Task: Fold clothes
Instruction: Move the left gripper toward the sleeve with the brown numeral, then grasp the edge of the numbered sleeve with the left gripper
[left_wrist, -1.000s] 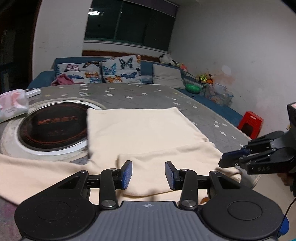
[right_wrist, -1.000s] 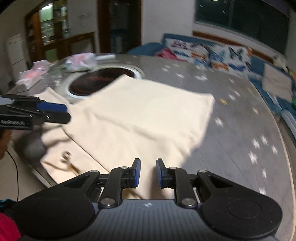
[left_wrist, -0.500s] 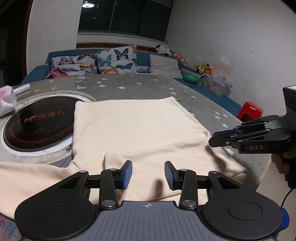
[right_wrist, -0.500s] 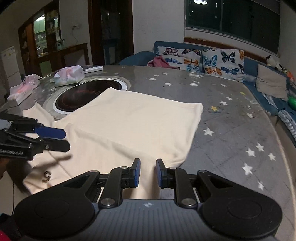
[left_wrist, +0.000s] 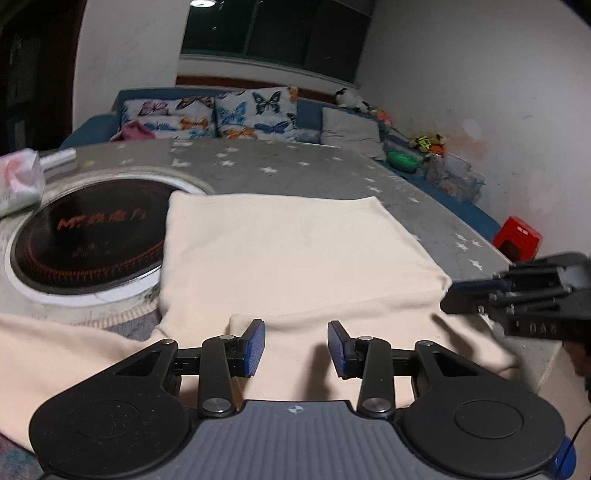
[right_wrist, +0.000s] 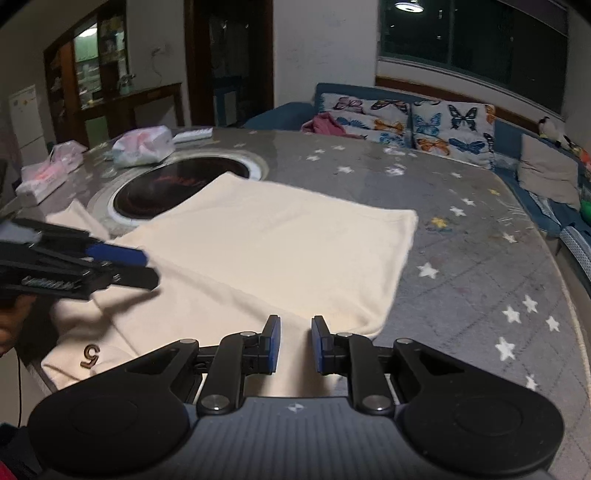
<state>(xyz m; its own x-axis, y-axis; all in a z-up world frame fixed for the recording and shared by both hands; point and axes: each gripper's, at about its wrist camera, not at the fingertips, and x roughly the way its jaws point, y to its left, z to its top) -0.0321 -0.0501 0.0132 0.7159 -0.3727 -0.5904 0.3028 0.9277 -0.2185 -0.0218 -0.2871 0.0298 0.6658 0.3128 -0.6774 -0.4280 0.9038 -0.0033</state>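
A cream garment (left_wrist: 295, 258) lies spread on the grey star-patterned table (left_wrist: 288, 173), its far part folded into a flat rectangle (right_wrist: 280, 243). One sleeve trails left past the stove in the left wrist view. A small brown mark (right_wrist: 90, 356) shows near the garment's front edge. My left gripper (left_wrist: 296, 347) hovers open just above the near hem, holding nothing. My right gripper (right_wrist: 295, 343) hangs over the garment's right near corner, its pads a narrow gap apart with nothing between them. Each gripper shows in the other's view: the right gripper (left_wrist: 476, 297) and the left gripper (right_wrist: 122, 264).
A round black induction stove (left_wrist: 88, 236) is set into the table, partly under the garment. Plastic bags (right_wrist: 144, 146) and a tissue pack (right_wrist: 44, 177) sit at the table's far left. A blue sofa with butterfly cushions (left_wrist: 229, 118) stands behind. A red stool (left_wrist: 517, 240) is beside the table.
Both grippers have shifted slightly over the garment's near edge, and the right gripper's pads stand a little wider apart. The garment has not moved.
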